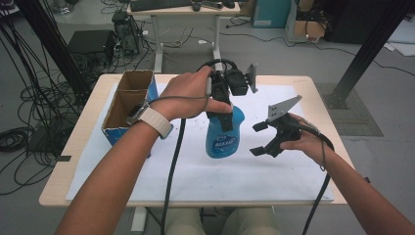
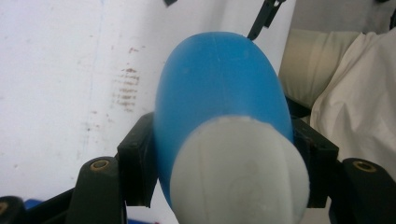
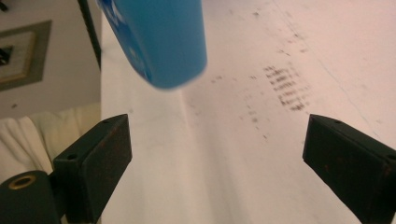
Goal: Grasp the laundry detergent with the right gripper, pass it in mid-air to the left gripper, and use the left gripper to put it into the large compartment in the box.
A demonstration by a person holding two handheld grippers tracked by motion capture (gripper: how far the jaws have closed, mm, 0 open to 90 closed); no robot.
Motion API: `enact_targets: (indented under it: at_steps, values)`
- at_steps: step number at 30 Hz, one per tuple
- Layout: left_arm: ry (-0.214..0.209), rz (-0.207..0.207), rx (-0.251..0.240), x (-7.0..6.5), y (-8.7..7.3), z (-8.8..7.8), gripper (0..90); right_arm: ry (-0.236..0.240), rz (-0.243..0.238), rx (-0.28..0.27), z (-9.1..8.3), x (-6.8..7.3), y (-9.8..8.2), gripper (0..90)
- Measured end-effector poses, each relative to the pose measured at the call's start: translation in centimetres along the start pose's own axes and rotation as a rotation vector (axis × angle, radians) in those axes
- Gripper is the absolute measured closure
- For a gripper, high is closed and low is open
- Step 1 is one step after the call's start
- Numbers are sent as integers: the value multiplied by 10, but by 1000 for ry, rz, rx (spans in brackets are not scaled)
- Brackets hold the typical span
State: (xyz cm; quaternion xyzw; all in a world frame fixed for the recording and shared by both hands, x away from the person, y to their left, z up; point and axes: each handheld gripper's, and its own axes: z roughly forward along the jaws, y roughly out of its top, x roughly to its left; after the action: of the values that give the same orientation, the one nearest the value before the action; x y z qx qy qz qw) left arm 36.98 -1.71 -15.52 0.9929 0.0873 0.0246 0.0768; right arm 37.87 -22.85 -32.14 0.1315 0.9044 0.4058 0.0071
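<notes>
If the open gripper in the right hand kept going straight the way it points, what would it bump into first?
Probably the blue bottle, which hangs ahead of the right gripper and left of its midline, so it might slip past onto the white paper.

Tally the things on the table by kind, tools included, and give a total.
Blue bottle: 1, held by the left tool
Cardboard box: 1
Tools: 2, the right tool open beside the bottle
White sheet: 1
Total: 5
</notes>
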Motion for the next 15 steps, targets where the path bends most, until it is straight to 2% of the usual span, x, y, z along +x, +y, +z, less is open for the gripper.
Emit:
enact_targets:
  at_steps: [2, 8, 13, 14, 15]
  values:
    - [14, -8, -8, 0, -1, -6, 371, -12, 7, 19, -6, -2, -1, 80]
    - [39, -72, -11, 2, -2, -27, 371, -51, 18, 85, -27, -8, -7, 87]
    - [38, -100, 3, 6, -2, -45, 371, -77, 63, 106, -43, -13, -14, 89]
    - [41, -108, 0, 7, -2, -48, 371, -73, 57, 113, -46, -14, -16, 89]
    - [42, -117, 4, 7, -2, -51, 371, -72, -1, 124, -48, -19, -19, 89]
